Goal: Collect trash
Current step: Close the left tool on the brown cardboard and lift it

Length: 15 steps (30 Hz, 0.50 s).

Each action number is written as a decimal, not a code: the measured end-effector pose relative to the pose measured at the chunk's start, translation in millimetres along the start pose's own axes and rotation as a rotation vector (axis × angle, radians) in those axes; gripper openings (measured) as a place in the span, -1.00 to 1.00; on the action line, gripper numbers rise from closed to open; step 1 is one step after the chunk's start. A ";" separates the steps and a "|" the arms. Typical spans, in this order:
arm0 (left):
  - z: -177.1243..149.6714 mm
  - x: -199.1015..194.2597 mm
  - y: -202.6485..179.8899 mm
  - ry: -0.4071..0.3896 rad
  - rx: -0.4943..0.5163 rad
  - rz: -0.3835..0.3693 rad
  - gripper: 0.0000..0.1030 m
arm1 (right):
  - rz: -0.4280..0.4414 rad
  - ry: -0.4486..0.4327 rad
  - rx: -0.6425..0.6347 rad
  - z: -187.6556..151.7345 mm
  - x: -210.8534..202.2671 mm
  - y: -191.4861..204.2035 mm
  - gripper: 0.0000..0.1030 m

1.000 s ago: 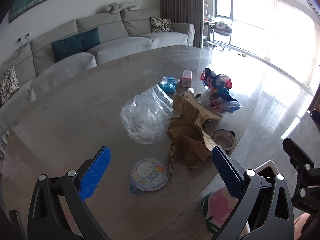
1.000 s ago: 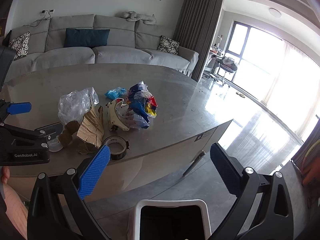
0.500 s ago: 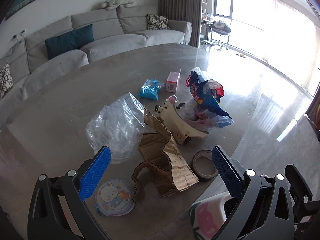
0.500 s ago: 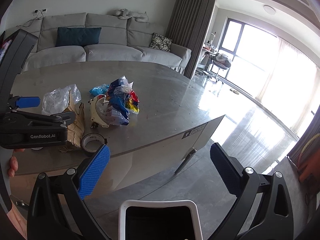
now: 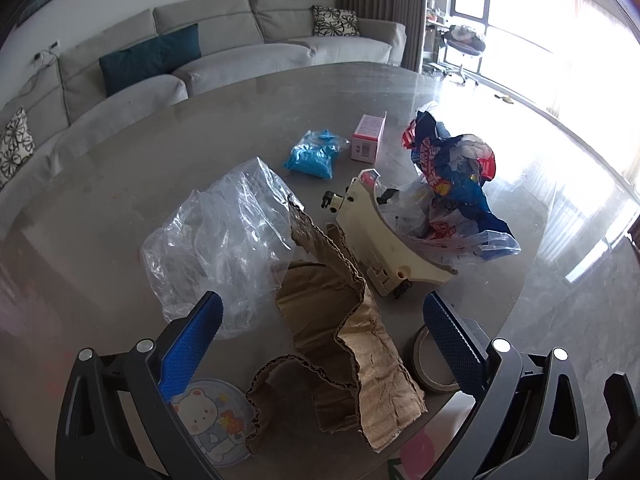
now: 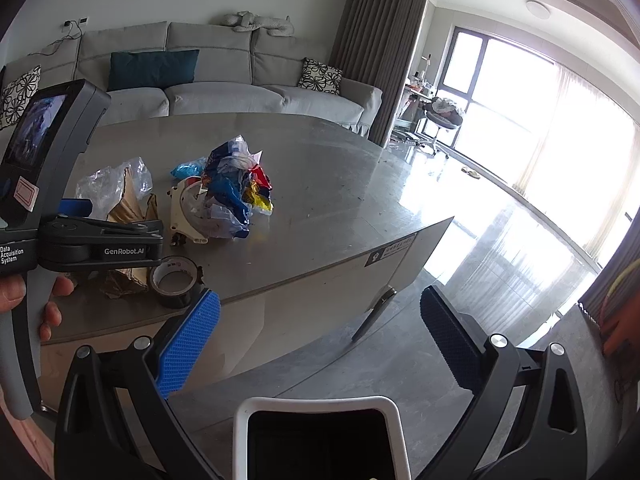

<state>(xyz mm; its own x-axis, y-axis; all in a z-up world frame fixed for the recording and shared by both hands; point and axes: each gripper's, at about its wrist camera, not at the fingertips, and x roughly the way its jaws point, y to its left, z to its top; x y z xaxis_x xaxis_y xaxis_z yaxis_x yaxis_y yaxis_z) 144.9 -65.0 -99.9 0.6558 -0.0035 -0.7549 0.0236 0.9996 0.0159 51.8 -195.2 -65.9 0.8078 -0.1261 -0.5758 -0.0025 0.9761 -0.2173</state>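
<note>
Left wrist view: cardboard [image 5: 340, 356] lies mid-table, between the left gripper [image 5: 320, 344]'s spread jaws, apparently the first pick. Bag [image 5: 216, 240] at ten o'clock, tape [image 5: 424, 364] at three. Since a second ago this gripper has closed in. Right gripper [image 6: 320, 344], jaws apart, waits above the bin [image 6: 320, 408].

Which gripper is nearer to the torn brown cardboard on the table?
Left. The left gripper hangs open right over the torn brown cardboard. The right gripper is open too, off the table's edge above the white-rimmed bin.
</note>
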 end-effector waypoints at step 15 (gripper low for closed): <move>-5.7 18.5 -0.8 0.035 0.047 -0.026 -0.11 | 0.037 0.014 0.015 -1.8 0.9 2.8 0.94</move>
<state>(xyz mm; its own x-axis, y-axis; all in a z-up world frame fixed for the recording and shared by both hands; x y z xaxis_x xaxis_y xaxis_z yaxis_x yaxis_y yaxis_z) 152.7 -65.8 -117.6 0.6275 -0.0278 -0.7782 0.0761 0.9968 0.0257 51.5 -192.9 -68.4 0.7991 -0.0918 -0.5942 -0.0235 0.9827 -0.1835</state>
